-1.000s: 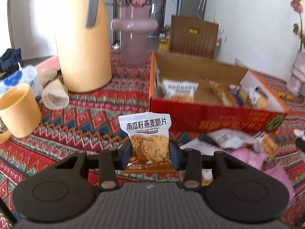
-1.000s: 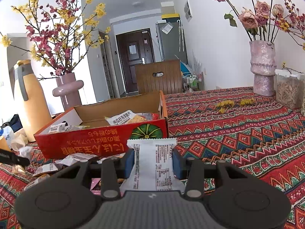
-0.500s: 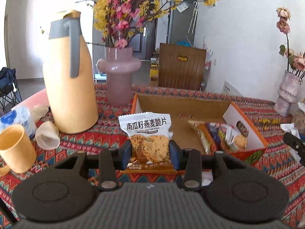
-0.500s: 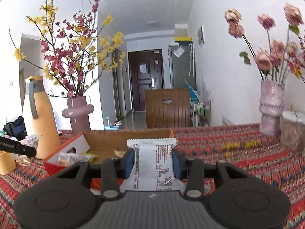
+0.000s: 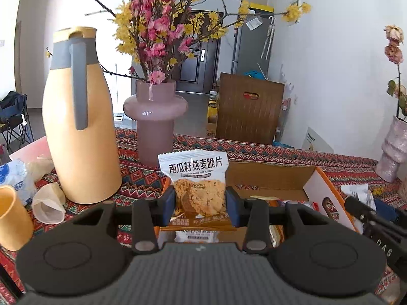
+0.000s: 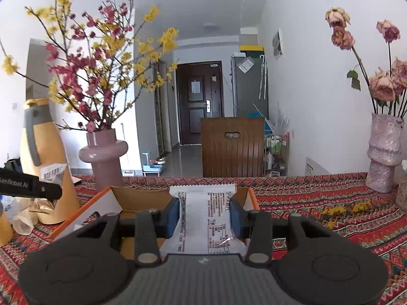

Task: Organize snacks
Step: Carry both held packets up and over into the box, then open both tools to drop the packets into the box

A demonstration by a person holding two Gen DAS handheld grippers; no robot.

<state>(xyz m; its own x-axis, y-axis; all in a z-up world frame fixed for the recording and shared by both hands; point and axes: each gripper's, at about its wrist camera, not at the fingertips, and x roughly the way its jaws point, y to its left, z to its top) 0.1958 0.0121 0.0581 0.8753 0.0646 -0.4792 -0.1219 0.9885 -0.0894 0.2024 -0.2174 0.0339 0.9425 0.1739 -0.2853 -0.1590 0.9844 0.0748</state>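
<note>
My left gripper (image 5: pixel 200 204) is shut on an oat crisp packet (image 5: pixel 197 183), white on top with cookies pictured, and holds it upright over the near left part of the open orange cardboard box (image 5: pixel 328 193). Several snack packets lie inside the box, one (image 5: pixel 195 236) right under the gripper. My right gripper (image 6: pixel 204 213) is shut on a white snack packet (image 6: pixel 203 218), printed back facing me, above the same box (image 6: pixel 101 203). The right gripper also shows at the right edge of the left wrist view (image 5: pixel 374 218).
A tall yellow thermos jug (image 5: pixel 76 127) and a pink vase of flowers (image 5: pixel 155 122) stand left of the box. A yellow cup (image 5: pixel 10 218) and paper cups (image 5: pixel 48 206) lie at the far left. A pale vase of dried roses (image 6: pixel 384 152) stands at the right on the patterned tablecloth (image 6: pixel 318 203).
Both grippers have risen from table level and moved forward over the box, each still holding its packet. The loose packets in front of the box have dropped out of view.
</note>
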